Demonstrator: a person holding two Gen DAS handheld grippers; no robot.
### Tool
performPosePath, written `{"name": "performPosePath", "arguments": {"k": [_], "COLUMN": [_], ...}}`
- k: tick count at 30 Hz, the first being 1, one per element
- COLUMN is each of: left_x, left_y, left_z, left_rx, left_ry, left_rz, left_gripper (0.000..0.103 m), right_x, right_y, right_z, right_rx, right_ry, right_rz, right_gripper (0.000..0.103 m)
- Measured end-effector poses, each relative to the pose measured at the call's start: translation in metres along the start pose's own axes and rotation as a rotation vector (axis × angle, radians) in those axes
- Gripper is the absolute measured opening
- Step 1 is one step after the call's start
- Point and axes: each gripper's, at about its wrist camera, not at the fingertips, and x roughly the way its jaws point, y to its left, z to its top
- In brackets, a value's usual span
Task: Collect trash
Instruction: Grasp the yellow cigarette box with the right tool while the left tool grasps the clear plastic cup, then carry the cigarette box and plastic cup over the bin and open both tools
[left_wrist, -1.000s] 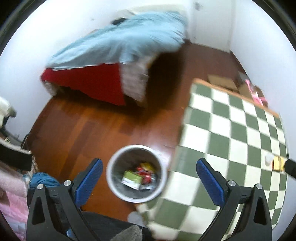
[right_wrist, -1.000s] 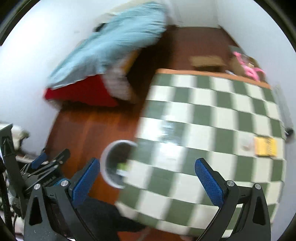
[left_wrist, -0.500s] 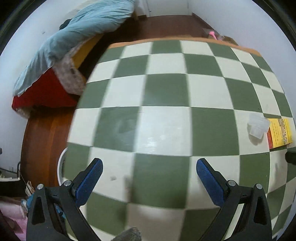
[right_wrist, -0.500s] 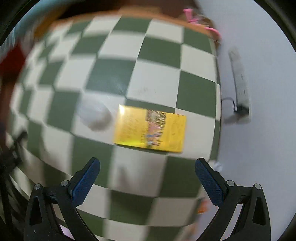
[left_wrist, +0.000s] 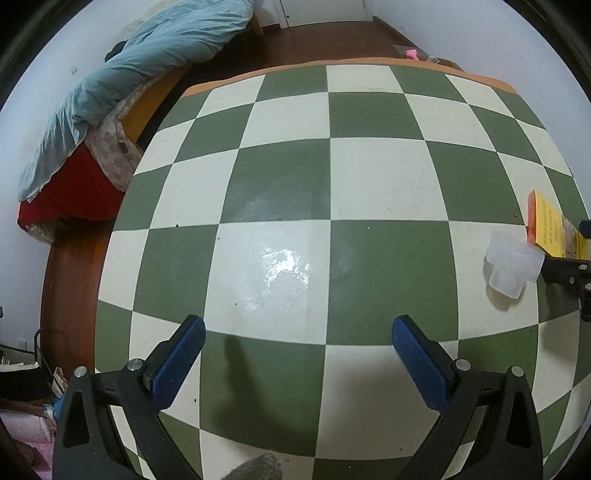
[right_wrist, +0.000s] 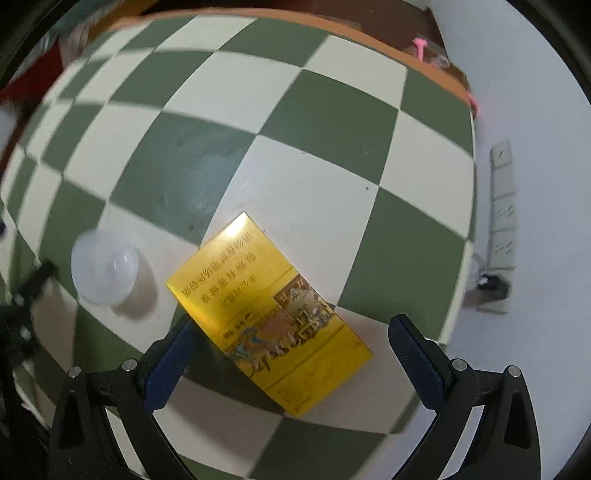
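- Right gripper (right_wrist: 291, 354): we hold it over the yellow box (right_wrist: 267, 314), jaws spread wide with nothing yet held; the blue pads flank the box's near half, and we cannot tell whether the left pad touches it. We judge this placement a line-up for a pinch across the box's short width.
- Yellow box: flat, glossy carton with dark printed characters and a painted scene, red along one edge; it lies skewed on the checkered table (right_wrist: 325, 122), so the jaws may need turning to meet its long sides squarely.
- Plastic cup (right_wrist: 105, 271): small, translucent white, standing just beside the box's left edge, apart from it.
- Left gripper (left_wrist: 297, 358): fully open and empty, well to the left of the box over bare checks; we judge it simply parked.
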Motion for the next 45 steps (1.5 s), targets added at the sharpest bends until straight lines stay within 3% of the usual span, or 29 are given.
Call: {"name": "performPosePath", "arguments": {"k": [2,6,9,14,19,20,21,22,24,29,30,32,33,45], "left_x": [0.001,-0.003,-0.013,-0.025,-0.018,-0.018,-0.018,-0.017,-0.016,-0.016,-0.016,-0.016,-0.016,-0.053], "left_y": [-0.002,-0.008,-0.016,-0.045,-0.077,-0.081,-0.084,-0.088,-0.091,-0.091,-0.091,-0.089,-0.089,-0.051], "left_z": [0.003,0.006,0.009,0.019,0.032,0.034,0.036,0.038,0.041,0.045,0.045,0.043,0.042,0.03], "left_rx": [0.004,0.007,0.013,0.063,0.148,0.157,0.165,0.176,0.179,0.18,0.184,0.185,0.185,0.165], "left_ry": [-0.004,-0.007,-0.028,-0.043,-0.025,-0.027,-0.035,-0.037,-0.03,-0.046,-0.052,-0.059,-0.062,-0.127], "left_rz": [-0.003,-0.037,-0.091,-0.208,-0.258,-0.265,-0.27,-0.274,-0.293,-0.299,-0.29,-0.289,-0.281,-0.216], "left_gripper": [0.103,0.103,0.103,0.103,0.102,0.094,0.077,0.069,0.041,0.039,0.039,0.039,0.039,0.039], "right_x": [0.0,-0.009,-0.01,-0.015,-0.015,-0.016,-0.017,-0.018,-0.021,-0.016,-0.015,-0.014,-0.015,-0.029], "right_y": [-0.009,-0.018,-0.039,-0.058,-0.066,-0.065,-0.064,-0.057,-0.052,-0.053,-0.052,-0.046,-0.043,-0.029], "right_z": [-0.005,-0.015,-0.034,-0.068,-0.078,-0.078,-0.078,-0.076,-0.076,-0.067,-0.065,-0.063,-0.063,-0.073], "right_rx": [0.053,0.143,0.364,0.552,0.553,0.539,0.523,0.506,0.478,0.443,0.437,0.417,0.409,0.438], "right_ry": [-0.033,-0.086,-0.027,-0.034,-0.054,-0.059,-0.064,-0.071,-0.083,-0.107,-0.11,-0.118,-0.134,-0.176], "right_rz": [0.049,0.045,0.025,0.056,0.099,0.089,0.073,0.05,0.034,0.005,0.003,-0.018,-0.019,-0.034], "right_gripper": [0.097,0.078,0.075,0.075,0.081,0.081,0.081,0.081,0.081,0.08,0.074,0.071,0.064,0.062]}}
